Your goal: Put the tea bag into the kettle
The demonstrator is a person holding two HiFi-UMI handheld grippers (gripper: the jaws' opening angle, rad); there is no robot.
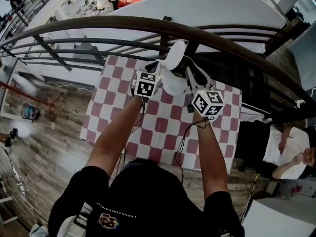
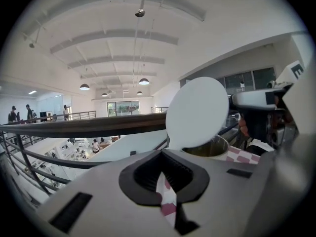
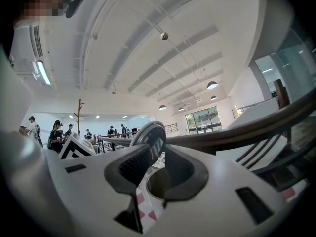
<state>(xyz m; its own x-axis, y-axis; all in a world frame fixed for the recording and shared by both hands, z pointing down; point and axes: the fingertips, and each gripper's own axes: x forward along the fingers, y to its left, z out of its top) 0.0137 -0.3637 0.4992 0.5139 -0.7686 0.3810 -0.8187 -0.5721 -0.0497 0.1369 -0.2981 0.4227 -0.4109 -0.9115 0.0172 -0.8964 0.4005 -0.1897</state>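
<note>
While I watch from the head view, the white kettle (image 1: 173, 83) stands on the checked table (image 1: 163, 127) with its lid (image 1: 176, 53) tipped up. Left gripper view: the left gripper (image 2: 163, 153) is clenched, tips together, nothing visibly pinched, and the kettle's mouth lies just beyond the jaws. Right gripper view: the right gripper (image 3: 157, 149) grasps the lid's rim at its tips, apparently to keep the mouth clear. I can't find the tea bag in any view.
</note>
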